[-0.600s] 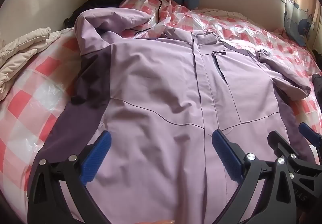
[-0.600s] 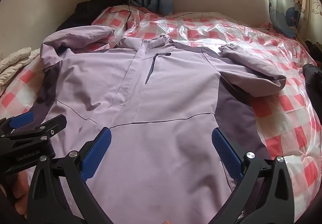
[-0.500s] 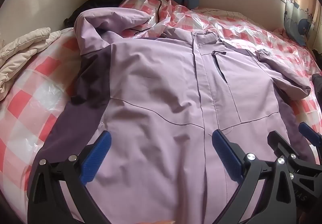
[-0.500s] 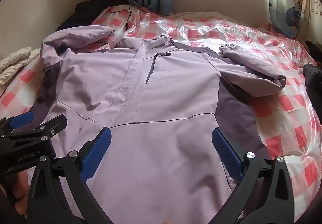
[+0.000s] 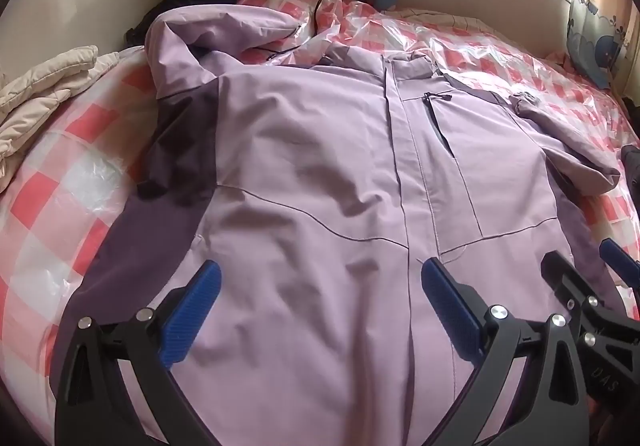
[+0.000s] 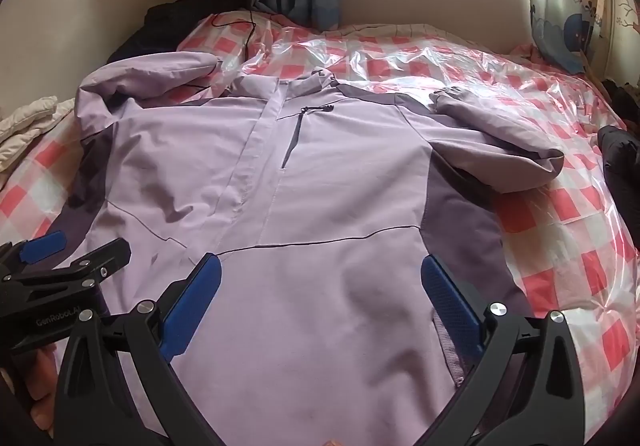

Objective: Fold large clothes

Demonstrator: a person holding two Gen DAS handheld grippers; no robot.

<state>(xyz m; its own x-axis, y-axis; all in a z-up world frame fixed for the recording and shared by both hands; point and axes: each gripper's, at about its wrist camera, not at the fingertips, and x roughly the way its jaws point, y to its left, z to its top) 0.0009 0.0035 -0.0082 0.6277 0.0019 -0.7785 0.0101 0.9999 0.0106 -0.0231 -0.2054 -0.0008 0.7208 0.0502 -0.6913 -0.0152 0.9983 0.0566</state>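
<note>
Jacket (image 5: 320,173) spread front-up on bed (image 6: 560,213), ready for folding. Left gripper (image 5: 320,286) and right gripper (image 6: 320,282) side by side above hem end, both spread wide, empty. Sleeves lie beyond fingertips, apparently next to fold.

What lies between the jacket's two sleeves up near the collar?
Only plastic-covered checked bedding and a black cable beyond the jacket collar; the right wrist view shows it best.
</note>
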